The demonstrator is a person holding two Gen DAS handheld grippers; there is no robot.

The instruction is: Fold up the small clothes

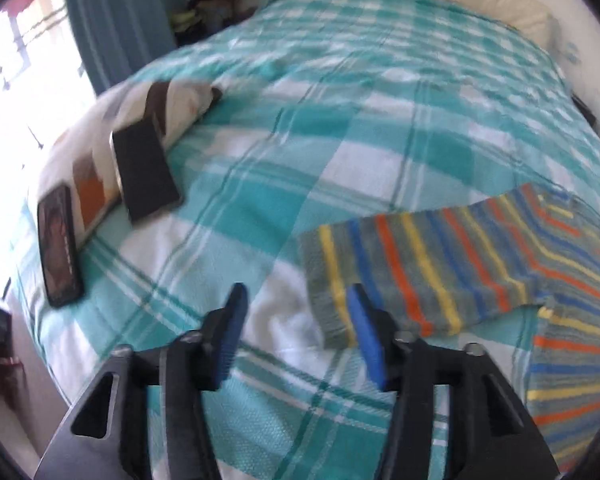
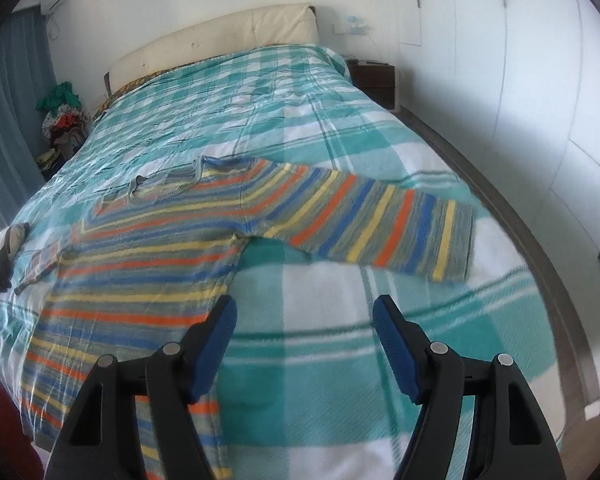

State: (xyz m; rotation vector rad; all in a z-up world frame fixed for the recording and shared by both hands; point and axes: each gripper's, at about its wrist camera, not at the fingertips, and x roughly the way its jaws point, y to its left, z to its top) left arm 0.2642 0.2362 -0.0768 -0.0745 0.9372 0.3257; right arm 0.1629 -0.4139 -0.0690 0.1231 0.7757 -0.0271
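Striped sweater point(image 2: 152, 264) spread flat on the plaid bedspread point(image 2: 340, 300); left gripper point(image 1: 296, 312) and right gripper point(image 2: 304, 320) hover with empty, parted jaws; best to pinch the sleeve point(image 2: 384, 224) cuff at 2 o'clock, folding inward.

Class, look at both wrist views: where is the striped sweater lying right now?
The striped sweater lies flat, sleeves spread, on the teal checked bedspread at the bed's near end, left of centre in the right wrist view, far from the cream headboard.
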